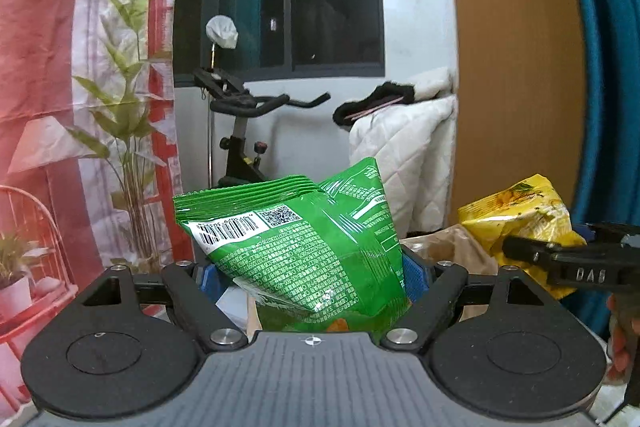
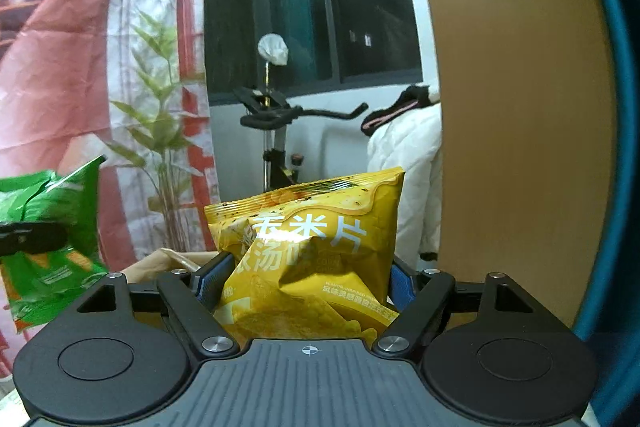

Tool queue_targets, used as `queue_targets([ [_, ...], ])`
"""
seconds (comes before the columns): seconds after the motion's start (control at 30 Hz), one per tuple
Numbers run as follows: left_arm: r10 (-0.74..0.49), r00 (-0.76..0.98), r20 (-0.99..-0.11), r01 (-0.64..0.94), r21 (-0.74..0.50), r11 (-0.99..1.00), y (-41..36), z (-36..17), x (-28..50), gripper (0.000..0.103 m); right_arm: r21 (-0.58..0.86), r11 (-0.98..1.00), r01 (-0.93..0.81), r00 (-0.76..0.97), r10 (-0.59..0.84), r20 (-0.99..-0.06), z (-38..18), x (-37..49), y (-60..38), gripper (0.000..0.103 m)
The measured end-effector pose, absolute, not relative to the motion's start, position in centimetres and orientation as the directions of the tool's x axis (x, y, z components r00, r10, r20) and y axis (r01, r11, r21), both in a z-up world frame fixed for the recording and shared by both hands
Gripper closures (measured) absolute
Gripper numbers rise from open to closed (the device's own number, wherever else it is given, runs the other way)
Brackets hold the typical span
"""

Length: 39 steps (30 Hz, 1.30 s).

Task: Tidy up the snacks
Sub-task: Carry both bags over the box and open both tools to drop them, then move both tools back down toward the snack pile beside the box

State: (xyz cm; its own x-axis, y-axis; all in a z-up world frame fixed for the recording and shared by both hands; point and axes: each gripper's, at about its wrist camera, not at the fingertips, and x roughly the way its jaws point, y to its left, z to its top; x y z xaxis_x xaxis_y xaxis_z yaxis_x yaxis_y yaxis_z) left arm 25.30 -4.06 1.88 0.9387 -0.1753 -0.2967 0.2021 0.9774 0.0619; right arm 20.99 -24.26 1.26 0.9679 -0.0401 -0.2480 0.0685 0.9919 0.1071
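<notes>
Two bags aloft: one per tool, both clear of any counter.
Left tool (image 1: 308, 275): clenched on the green bag (image 1: 296, 251); blue pads press its lower sides, bag standing up and forward from the jaws, barcode face toward the camera.
Right tool (image 2: 306, 283): clenched on the yellow bag (image 2: 308, 251); pads pinch its lower half, the film crumpled between them, top seal upright.
Spacing: seen from the left tool, the yellow bag sits just beside it on its right; seen from the right tool, the green bag is close on its left. No contact visible.
Brown paper (image 1: 452, 247): low ahead of both tools, between the bags; what it is cannot be told.
Step judged: carrying both bags to their place.
Advice: keep grip steady, not tighter, since air-filled film may burst or slip. Hold tools apart. Set one bag down at a time.
Risk: a bag slipping from the pads if tilted.
</notes>
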Motion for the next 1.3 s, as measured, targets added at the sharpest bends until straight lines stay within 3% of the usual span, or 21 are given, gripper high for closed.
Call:
queue_targets([
  [0.2, -0.166, 0.918, -0.361, 0.186, 0.022, 0.982, -4.4, 1.4, 31.0, 0.017, 0.088, 0.993, 0.076, 0.952, -0.046, -0.304, -0.8, 24.9, -22.7, 0.025],
  [0.33, -0.217, 0.882, -0.418, 0.218, -0.046, 0.975, -3.2, 0.5, 32.8, 0.009, 0.107, 0.992, 0.070, 0.932, -0.026, -0.363, -1.4, 26.6, -22.6, 0.007],
  [0.5, -0.245, 0.879, -0.408, 0.236, -0.073, 0.969, -0.9, 0.5, 30.5, 0.010, 0.173, 0.984, 0.030, 0.929, 0.036, -0.368, -1.0, 25.8, -22.8, 0.007],
  [0.77, -0.251, 0.892, -0.375, 0.233, -0.094, 0.968, 3.5, -0.3, 22.5, 0.010, 0.227, 0.973, -0.038, 0.936, 0.114, -0.332, -1.5, 19.0, -23.4, 0.013],
  [1.03, -0.215, 0.847, -0.486, 0.181, -0.117, 0.977, 6.5, -6.5, 17.5, 0.020, 0.233, 0.972, -0.039, 0.923, 0.124, -0.365, -5.8, 12.9, -21.8, 0.024],
  [1.3, -0.218, 0.783, -0.582, 0.135, -0.182, 0.974, 8.7, -11.2, 15.4, 0.026, 0.202, 0.976, -0.083, 0.866, 0.171, -0.470, -10.3, 9.3, -18.3, 0.037],
])
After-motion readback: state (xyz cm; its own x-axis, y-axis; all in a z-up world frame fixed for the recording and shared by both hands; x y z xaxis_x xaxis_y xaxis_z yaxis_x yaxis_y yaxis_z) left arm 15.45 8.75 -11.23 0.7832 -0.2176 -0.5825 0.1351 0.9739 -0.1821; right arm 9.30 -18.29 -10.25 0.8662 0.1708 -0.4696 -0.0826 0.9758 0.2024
